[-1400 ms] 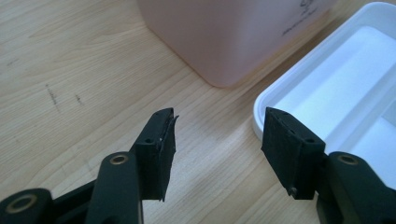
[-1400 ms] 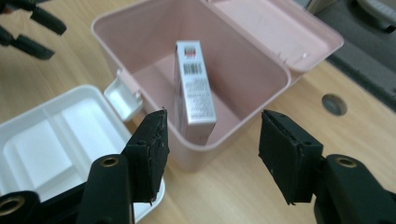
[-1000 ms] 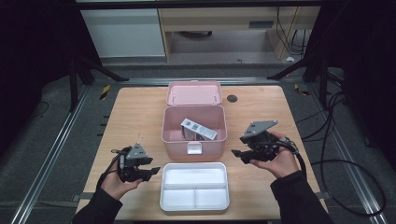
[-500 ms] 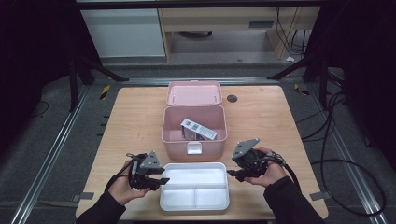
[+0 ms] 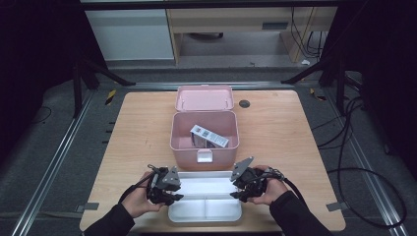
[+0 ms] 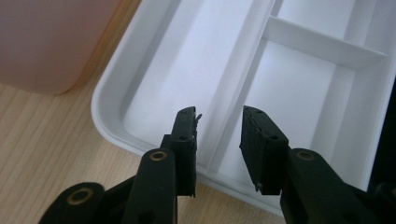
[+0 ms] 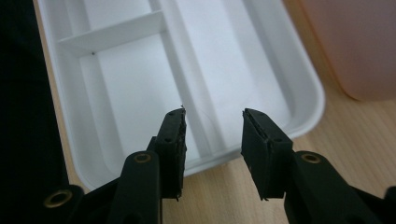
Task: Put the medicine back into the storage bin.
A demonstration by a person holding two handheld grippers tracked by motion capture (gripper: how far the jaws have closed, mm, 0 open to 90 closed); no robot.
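The white divided tray (image 5: 205, 212) lies at the worktop's (image 5: 275, 128) near edge, just in front of the pink box (image 5: 204, 135). The left tongs (image 5: 167, 194) and right tongs (image 5: 241, 189) flank its short rims, each pair apart though just closing, astride the tray's long divider without pressing it.

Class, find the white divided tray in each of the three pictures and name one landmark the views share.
High view: the white tray lies at the bottom centre, just in front of the pink box.
Left gripper view: the tray spreads from centre to upper right, beyond the black jaws.
Right gripper view: the tray spreads from centre to upper left.
Shared landmark: the pink box, upper left in the left gripper view, upper right in the right gripper view.
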